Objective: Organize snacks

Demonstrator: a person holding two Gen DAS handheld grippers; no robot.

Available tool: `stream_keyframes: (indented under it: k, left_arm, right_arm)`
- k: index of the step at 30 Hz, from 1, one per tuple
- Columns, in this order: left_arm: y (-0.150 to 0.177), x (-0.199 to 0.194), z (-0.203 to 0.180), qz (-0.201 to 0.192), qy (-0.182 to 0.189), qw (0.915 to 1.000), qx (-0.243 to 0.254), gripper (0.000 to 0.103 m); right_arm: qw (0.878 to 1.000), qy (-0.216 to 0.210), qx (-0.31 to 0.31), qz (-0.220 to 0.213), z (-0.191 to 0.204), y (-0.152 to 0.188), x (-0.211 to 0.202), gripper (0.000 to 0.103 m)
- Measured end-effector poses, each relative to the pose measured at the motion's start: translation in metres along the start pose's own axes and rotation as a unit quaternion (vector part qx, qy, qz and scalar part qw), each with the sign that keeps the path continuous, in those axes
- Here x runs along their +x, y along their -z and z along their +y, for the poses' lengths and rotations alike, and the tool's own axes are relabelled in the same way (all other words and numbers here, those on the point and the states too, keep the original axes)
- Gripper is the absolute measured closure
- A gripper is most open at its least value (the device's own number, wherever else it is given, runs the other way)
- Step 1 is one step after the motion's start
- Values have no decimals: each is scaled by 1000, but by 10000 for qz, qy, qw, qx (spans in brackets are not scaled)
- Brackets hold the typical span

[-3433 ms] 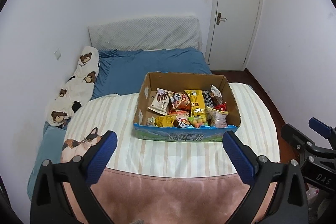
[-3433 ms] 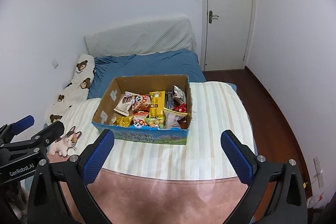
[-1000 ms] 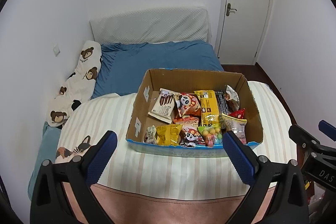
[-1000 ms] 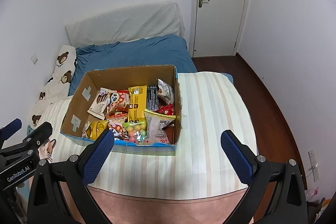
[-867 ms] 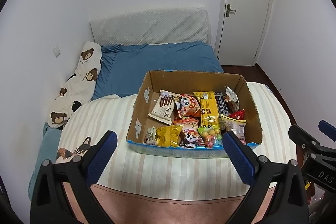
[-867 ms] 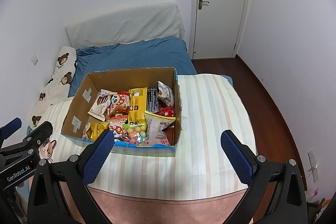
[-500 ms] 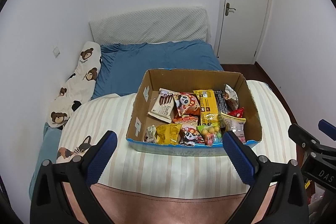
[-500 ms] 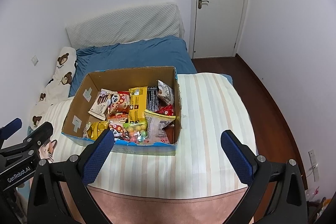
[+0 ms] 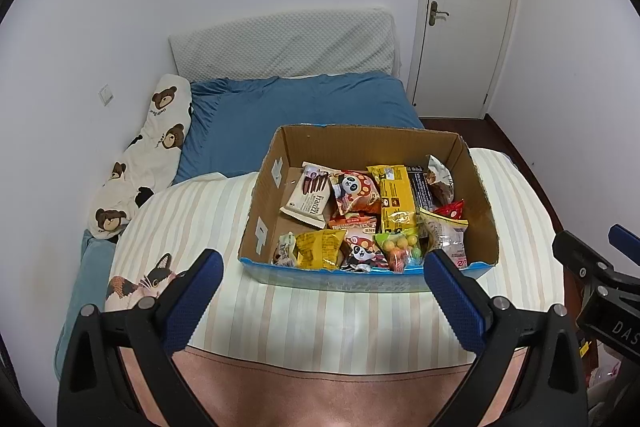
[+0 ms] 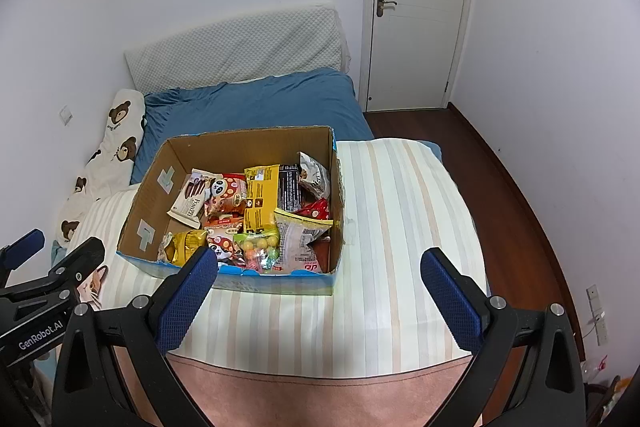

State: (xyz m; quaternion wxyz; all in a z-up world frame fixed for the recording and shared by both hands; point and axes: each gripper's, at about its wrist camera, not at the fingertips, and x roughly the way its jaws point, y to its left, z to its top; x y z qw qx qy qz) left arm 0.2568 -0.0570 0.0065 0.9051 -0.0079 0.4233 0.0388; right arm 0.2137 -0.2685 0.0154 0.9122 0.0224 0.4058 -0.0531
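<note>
An open cardboard box [image 9: 482, 183] [image 10: 144, 203] sits on a striped blanket on the bed. It holds several snack packets: a white Franzzi wafer pack [image 9: 308, 199] [image 10: 190, 199], a yellow bar pack [image 9: 394, 199] [image 10: 260, 199], a panda bag [image 9: 354, 191], a candy-ball bag [image 9: 400, 247] [image 10: 258, 247]. My left gripper [image 9: 320, 291] is open and empty, above the blanket in front of the box. My right gripper [image 10: 320, 291] is open and empty, over the box's near right corner.
The striped blanket [image 10: 400, 227] extends to the right of the box. A blue sheet [image 9: 300, 107] and grey headboard cushion [image 9: 280, 43] lie behind. A bear-print pillow [image 9: 148, 155] lies along the left wall. A white door [image 10: 416, 7] and wooden floor [image 10: 512, 207] are at right.
Since 3.4 s ago both grippers have moved closer to the box and higher over it. In the last second the views barely shift. Both stay open.
</note>
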Motion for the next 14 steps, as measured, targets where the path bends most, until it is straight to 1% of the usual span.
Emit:
stream_keyframes:
  k: [6,14]
  left_arm:
    - [4,3,3,75,19,9999,-74,0]
    - [6,4,5,65,33,9999,-71,0]
  right_arm:
    - [10000,2,-7,38,1,3,1,0]
    - [10000,5,-15,62,3,4,3,0]
